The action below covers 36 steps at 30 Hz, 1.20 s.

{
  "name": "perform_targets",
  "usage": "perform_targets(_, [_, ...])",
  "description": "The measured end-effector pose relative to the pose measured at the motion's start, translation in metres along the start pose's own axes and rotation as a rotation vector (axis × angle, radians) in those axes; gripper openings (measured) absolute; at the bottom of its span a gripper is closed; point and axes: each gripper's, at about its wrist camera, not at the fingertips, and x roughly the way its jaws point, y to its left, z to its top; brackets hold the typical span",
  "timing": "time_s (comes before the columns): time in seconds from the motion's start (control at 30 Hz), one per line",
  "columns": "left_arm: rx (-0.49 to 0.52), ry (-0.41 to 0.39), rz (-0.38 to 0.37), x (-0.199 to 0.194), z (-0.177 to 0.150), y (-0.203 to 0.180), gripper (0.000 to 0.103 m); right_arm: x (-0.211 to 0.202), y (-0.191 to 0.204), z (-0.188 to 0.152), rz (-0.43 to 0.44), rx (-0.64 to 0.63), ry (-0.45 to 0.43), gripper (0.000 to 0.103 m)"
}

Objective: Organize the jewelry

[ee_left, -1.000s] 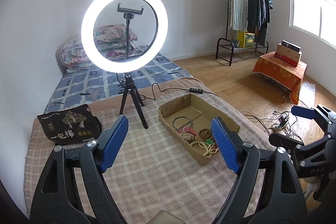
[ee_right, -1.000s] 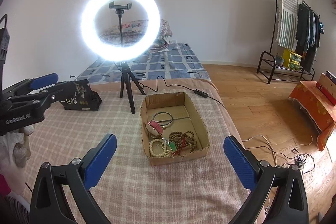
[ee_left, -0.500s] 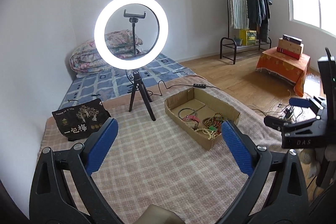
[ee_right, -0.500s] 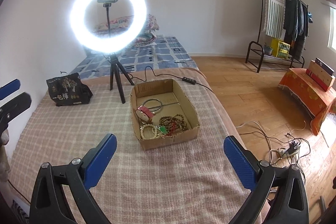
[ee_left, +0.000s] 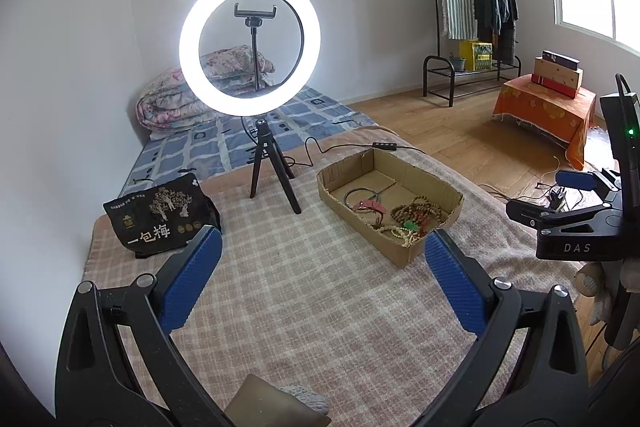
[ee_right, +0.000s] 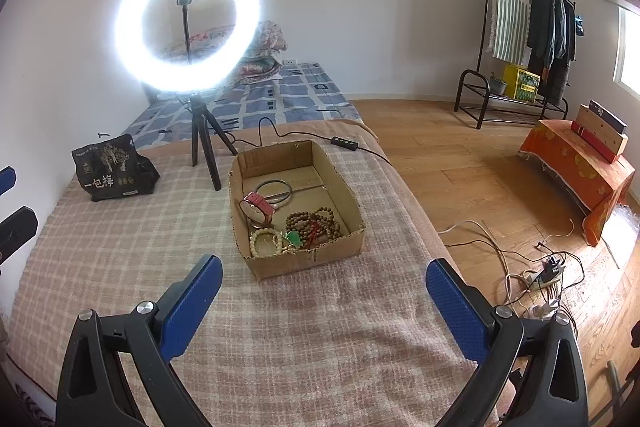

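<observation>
Both grippers — left and right — hover wide open and empty above the blanket, short of the jewelry box.

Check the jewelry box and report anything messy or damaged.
In the cardboard box, the brown bead strands lie heaped and overlapping the pale bead bracelet and green pendant. The box's near rim looks ragged.
</observation>
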Motion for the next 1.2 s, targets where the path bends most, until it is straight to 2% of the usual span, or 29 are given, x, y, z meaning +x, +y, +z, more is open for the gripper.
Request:
perform_targets(0.7, [-0.003,0.008,-0.043,-0.013,-0.002,-0.005,0.103,0.003,0.007,0.0,-0.006,-0.014,0.001,0.103])
perform_targets(1.2, [0.0,0.005,-0.041,-0.014,-0.001,-0.005,0.103,0.004,0.008,0.0,0.002,-0.009,0.004,0.103])
